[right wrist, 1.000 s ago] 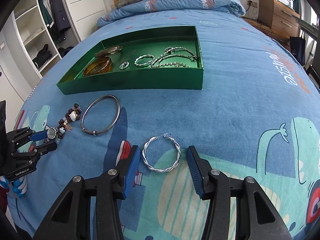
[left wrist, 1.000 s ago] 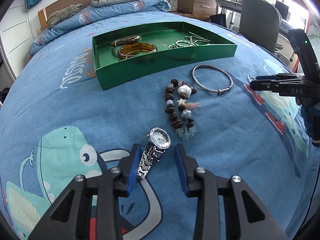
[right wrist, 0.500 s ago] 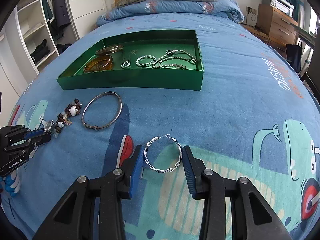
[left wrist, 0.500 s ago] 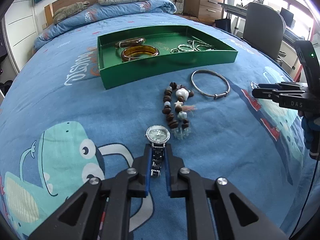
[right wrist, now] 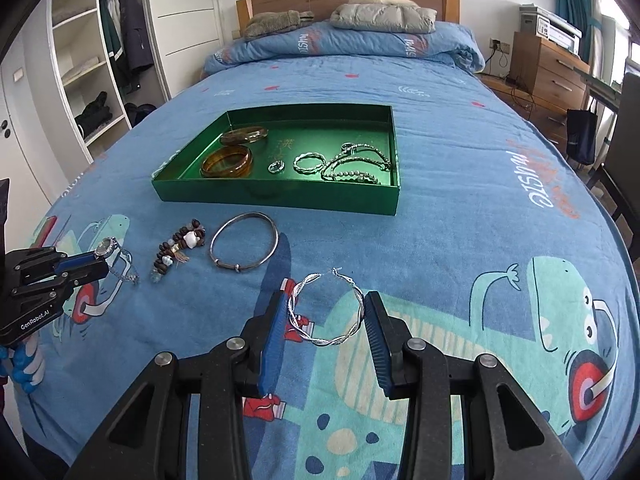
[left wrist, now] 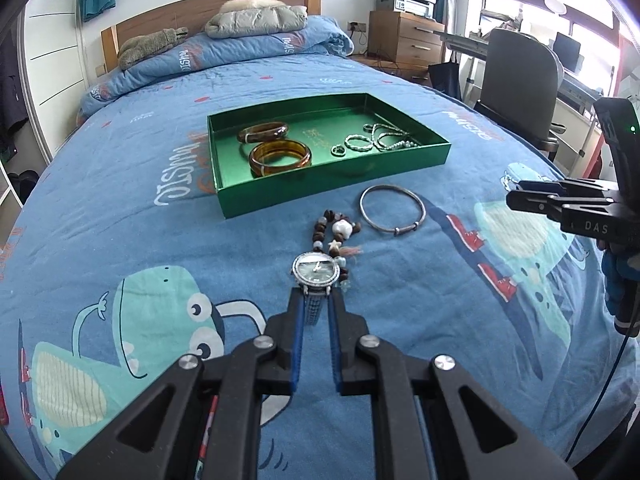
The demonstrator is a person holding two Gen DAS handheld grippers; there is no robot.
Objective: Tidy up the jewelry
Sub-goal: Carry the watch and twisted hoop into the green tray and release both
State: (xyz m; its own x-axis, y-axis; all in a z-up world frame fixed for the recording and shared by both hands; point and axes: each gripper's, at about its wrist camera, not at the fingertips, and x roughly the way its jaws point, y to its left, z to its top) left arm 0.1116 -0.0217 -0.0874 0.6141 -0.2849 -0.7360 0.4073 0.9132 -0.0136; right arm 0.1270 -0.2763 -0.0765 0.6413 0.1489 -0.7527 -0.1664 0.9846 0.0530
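Observation:
My left gripper (left wrist: 316, 300) is shut on the band of a silver watch (left wrist: 316, 270) and holds it lifted off the blue bedspread; the watch also shows in the right wrist view (right wrist: 106, 246). My right gripper (right wrist: 326, 310) is shut on a twisted silver hoop (right wrist: 326, 308), raised above the bed. A green tray (right wrist: 280, 200) ahead holds amber bangles (right wrist: 226, 162), rings and chains (right wrist: 356, 164). A bead bracelet (right wrist: 178, 250) and a plain silver bangle (right wrist: 244, 246) lie on the bedspread in front of the tray.
Pillows and a folded duvet (right wrist: 380, 16) lie at the head of the bed. A wardrobe (right wrist: 92, 64) stands to the left, and a wooden drawer unit (right wrist: 548, 68) and a chair (left wrist: 520, 76) to the right.
Both grippers closed, the left on the watch band, the right on the twisted hoop, and both lifted their pieces off the bedspread.

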